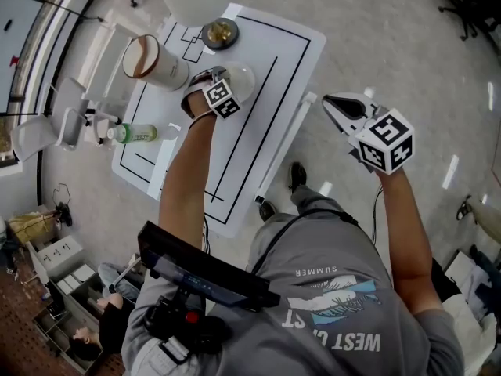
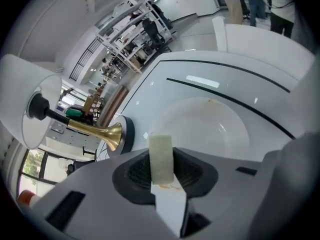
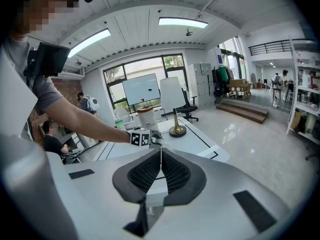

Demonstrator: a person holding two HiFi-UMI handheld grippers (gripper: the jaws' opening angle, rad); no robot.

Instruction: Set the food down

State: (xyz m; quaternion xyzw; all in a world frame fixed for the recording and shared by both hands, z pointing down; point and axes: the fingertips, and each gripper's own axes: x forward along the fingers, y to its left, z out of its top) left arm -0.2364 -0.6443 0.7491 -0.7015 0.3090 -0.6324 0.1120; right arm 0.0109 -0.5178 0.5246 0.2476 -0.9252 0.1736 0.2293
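While the left claw [image 1: 221,84] reaches across the white surface marked with black lines [image 1: 258,116], its jaws are clamped on a pale, greenish-white slice of food [image 2: 161,156]. The slice stands edge-on between the dark pads, with a faint orange smear at its lower end. It is held in the air just at the near side of a shallow white bowl [image 2: 205,129], which sits on the far part of the surface. Whether the slice touches the bowl cannot be told from these views. Nothing else lies in the bowl.

Just beyond the bowl, to the far left of it, stands a lamp with a flared brass base [image 2: 111,135] and a white shade [image 2: 27,109]. A white cylindrical canister with a brown rim [image 1: 154,61] stands to the left of the bowl. Nearer along the left edge is a clear plastic bottle with a green label [image 1: 133,134].

The right claw [image 3: 161,156] is held well apart from all this, off the right side of the surface and over the pale, speckled floor [image 1: 407,45]. Its jaws are pressed together with nothing between them. It points back toward the surface, so the person's outstretched left arm [image 3: 75,121] shows in its view.
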